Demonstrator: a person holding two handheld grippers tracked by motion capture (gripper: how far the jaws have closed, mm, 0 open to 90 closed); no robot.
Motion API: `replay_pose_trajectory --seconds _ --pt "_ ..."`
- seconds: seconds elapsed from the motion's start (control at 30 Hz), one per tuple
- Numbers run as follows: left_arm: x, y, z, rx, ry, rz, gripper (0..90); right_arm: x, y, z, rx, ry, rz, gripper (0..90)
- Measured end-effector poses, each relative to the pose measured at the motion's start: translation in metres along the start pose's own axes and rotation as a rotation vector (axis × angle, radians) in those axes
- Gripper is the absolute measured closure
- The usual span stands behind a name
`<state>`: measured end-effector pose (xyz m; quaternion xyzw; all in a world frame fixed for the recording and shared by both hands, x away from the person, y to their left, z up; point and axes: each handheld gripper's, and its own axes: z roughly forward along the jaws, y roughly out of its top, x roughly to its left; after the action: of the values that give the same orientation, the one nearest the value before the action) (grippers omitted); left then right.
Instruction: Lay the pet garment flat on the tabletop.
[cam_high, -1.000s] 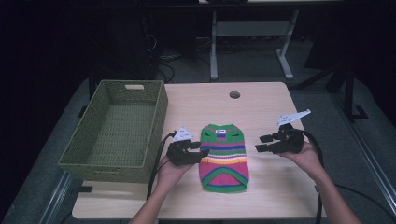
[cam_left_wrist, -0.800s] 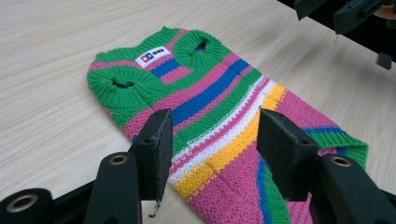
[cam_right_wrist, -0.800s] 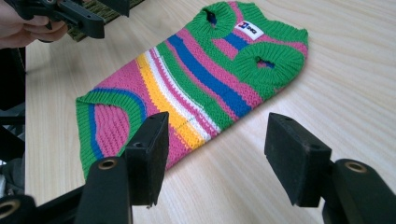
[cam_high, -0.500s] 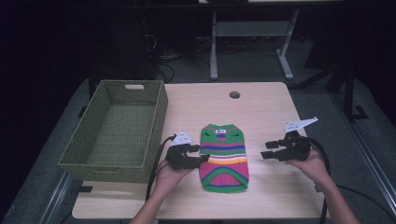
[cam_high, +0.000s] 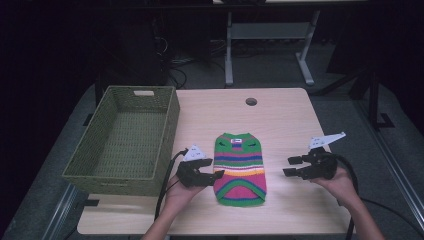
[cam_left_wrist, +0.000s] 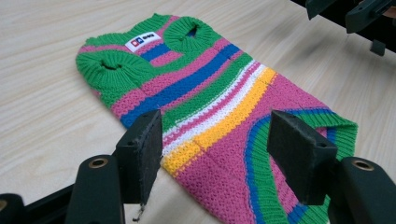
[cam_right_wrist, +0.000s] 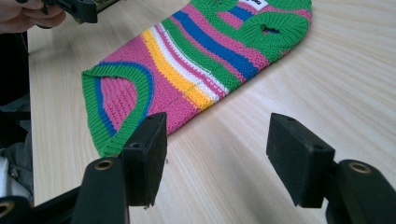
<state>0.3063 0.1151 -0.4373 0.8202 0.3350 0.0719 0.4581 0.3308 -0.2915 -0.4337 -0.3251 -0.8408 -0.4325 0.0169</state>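
Note:
A small knitted sweater (cam_high: 240, 167) with green, pink, blue, white and yellow stripes lies flat in the middle of the wooden table, collar toward the far side. My left gripper (cam_high: 216, 176) is open at the sweater's left edge, near its lower half. In the left gripper view the sweater (cam_left_wrist: 219, 102) lies just beyond the open left gripper (cam_left_wrist: 215, 149), with nothing between the jaws. My right gripper (cam_high: 292, 166) is open over bare table, a short way right of the sweater. The right gripper view shows the sweater (cam_right_wrist: 196, 60) ahead of the empty right gripper (cam_right_wrist: 217, 149).
An empty green woven basket (cam_high: 107, 180) stands on the table's left side, close to my left hand. A round cable hole (cam_high: 251, 101) sits near the far edge. Bare wood lies around the sweater; the table's right edge is close behind my right hand.
My right gripper has drifted toward the table's near edge and slightly rightward, away from the sweater. The left gripper has barely shifted. The sweater has not moved.

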Motion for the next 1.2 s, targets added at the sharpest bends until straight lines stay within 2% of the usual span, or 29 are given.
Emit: replay_pose_trajectory --seconds 0.27,0.5,0.9,1.2 --pt "-0.004 -0.003 -0.003 0.004 0.006 0.013 31.2 0.002 -0.013 -0.005 0.001 -0.016 0.009 34.8" --pt "-0.006 -0.006 -0.007 0.007 0.004 0.007 28.1 0.002 -0.024 -0.007 0.003 -0.023 0.023 32.8" --pt "-0.007 -0.015 -0.014 0.012 0.003 0.004 27.4 0.004 -0.04 -0.021 -0.029 -0.053 0.041 31.3" --pt "-0.008 -0.021 -0.02 0.011 0.013 0.006 27.4 0.005 -0.055 -0.028 -0.028 -0.078 0.065 30.2"
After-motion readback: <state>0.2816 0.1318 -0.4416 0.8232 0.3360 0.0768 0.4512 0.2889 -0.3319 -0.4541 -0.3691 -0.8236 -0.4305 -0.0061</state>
